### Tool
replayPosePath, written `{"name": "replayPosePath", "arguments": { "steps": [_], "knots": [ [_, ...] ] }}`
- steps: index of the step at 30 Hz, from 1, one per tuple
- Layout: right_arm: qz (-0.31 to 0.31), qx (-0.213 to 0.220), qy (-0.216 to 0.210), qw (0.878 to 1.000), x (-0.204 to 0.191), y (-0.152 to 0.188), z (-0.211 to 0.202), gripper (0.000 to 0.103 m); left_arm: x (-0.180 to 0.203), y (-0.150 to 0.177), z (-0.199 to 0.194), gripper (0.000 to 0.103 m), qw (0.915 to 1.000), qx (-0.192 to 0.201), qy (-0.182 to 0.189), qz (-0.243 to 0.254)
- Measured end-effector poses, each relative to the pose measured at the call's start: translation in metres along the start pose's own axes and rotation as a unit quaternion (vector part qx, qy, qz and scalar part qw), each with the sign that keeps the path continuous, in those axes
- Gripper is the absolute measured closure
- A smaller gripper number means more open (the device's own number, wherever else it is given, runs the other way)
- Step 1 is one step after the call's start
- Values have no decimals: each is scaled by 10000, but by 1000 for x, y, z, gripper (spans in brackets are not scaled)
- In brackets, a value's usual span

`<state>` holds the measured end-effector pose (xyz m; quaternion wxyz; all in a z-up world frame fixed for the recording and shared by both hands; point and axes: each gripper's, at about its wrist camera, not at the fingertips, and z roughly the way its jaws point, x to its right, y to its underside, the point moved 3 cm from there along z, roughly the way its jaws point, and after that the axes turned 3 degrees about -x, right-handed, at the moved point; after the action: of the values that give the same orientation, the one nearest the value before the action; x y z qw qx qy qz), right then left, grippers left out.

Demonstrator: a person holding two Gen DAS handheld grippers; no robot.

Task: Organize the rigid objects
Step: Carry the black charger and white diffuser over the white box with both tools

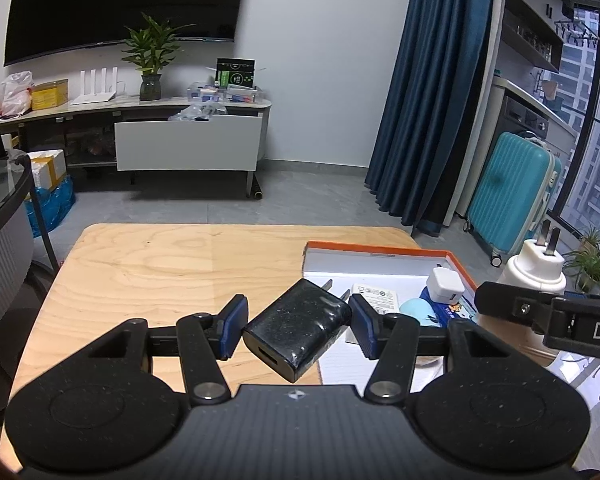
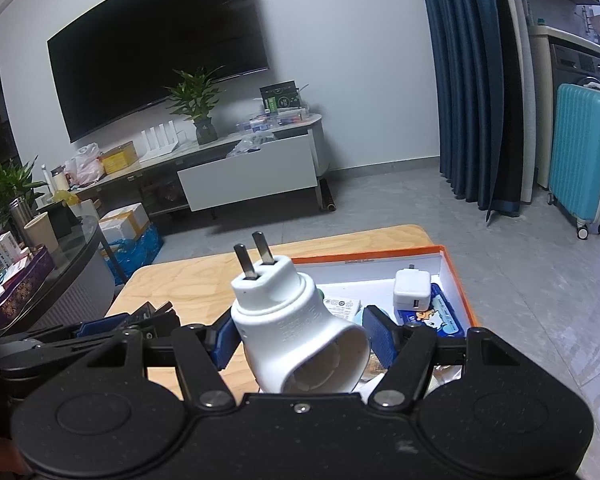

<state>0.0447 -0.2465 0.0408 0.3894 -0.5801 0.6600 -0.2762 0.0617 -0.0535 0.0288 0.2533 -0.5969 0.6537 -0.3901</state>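
A: What sits around the grippers?

B: A wooden table (image 1: 148,264) with an orange-rimmed box (image 1: 380,249) on its right part. In the box lie one small white charger (image 1: 445,285), one white labelled block (image 1: 376,298), one pale blue rounded thing (image 1: 417,309) and one blue printed pack (image 2: 440,312).

A: And the left gripper (image 1: 298,320)?

B: Its jaws are closed on a black charger (image 1: 298,326), one corner against each blue pad, held tilted above the table's near edge, just left of the box. Its two prongs point away, toward the box; the USB port faces the camera.

A: The right one?

B: The right gripper (image 2: 302,338) clamps a white plug-in device (image 2: 296,320), two flat prongs up, open mouth toward the camera. It hangs over the near end of the box and hides part of the contents.

A: Anything between them?

B: The two grippers are close side by side, apart. Beyond stand one TV (image 2: 156,60), a low cabinet (image 1: 188,142), blue curtains (image 1: 432,92) and one turquoise suitcase (image 1: 508,192)
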Motion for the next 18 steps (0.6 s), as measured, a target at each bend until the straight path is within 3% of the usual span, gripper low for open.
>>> {"name": "replayPosePath", "arguments": {
  "steps": [18],
  "knots": [
    [202, 52, 196, 9996, 27, 0, -7, 24, 24, 1, 8, 47, 9994, -78, 243, 225]
  ]
}}
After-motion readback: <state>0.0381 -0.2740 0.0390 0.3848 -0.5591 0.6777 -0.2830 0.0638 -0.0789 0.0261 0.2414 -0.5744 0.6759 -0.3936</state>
